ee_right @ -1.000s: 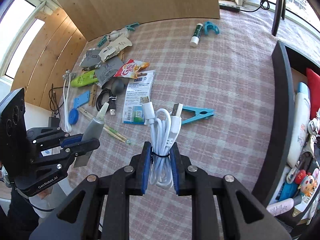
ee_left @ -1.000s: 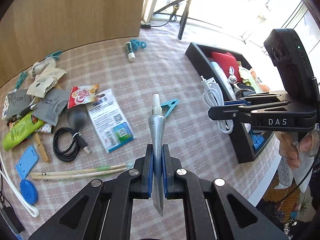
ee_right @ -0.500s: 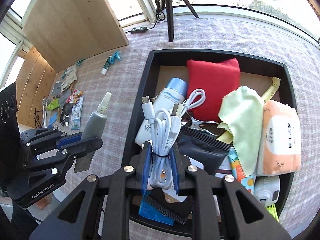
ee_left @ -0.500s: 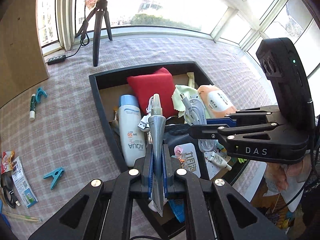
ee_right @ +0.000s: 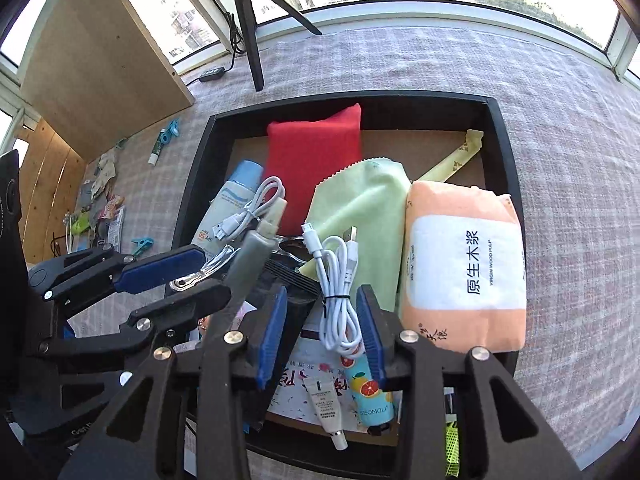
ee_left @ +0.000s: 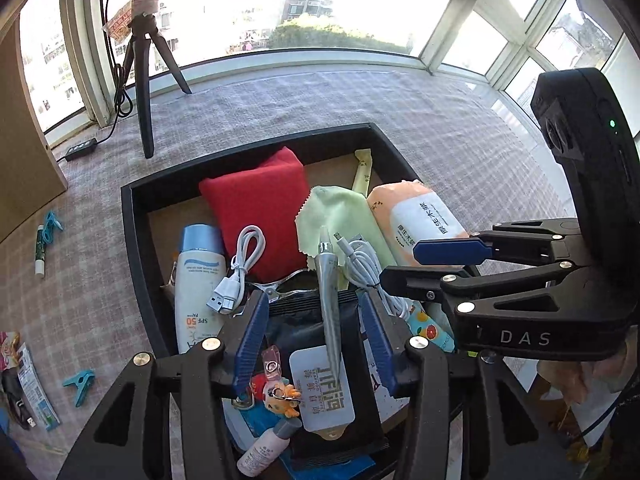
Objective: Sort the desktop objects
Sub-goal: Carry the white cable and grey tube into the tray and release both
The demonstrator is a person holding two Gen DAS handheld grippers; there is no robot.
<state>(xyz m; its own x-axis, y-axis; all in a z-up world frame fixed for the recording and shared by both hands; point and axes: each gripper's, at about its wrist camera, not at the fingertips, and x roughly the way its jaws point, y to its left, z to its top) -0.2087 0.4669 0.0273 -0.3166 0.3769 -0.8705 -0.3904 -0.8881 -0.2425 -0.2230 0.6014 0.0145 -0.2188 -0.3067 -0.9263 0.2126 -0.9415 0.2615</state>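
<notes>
I have both tongs hanging over the black tray point(ee_left: 132, 232), and both are letting go. The left tongs point(ee_left: 316, 340) are spreading; the silver tube point(ee_left: 328, 300) stands between the blue pads with daylight on either side, so nothing grips it. It leans nozzle-up over the dark pouch point(ee_left: 304, 328). The right tongs point(ee_right: 320, 332) are spreading as well, and the coiled white cable point(ee_right: 336, 300) sits loose between them, clear of both pads, above the printed card and the small tubes.

To do this release well, I judge I should hold both hands level until each item has dropped fully clear. The tray is crowded, with the red pouch point(ee_right: 312, 160), green cloth point(ee_right: 356, 200), wipes pack point(ee_right: 464, 268) and sunscreen bottle point(ee_left: 198, 280) already piled in. The tube could tip against a pad, and the cable's loops could snag on a fingertip, so I'd lift straight up before swinging back to the bench point(ee_left: 80, 280).
</notes>
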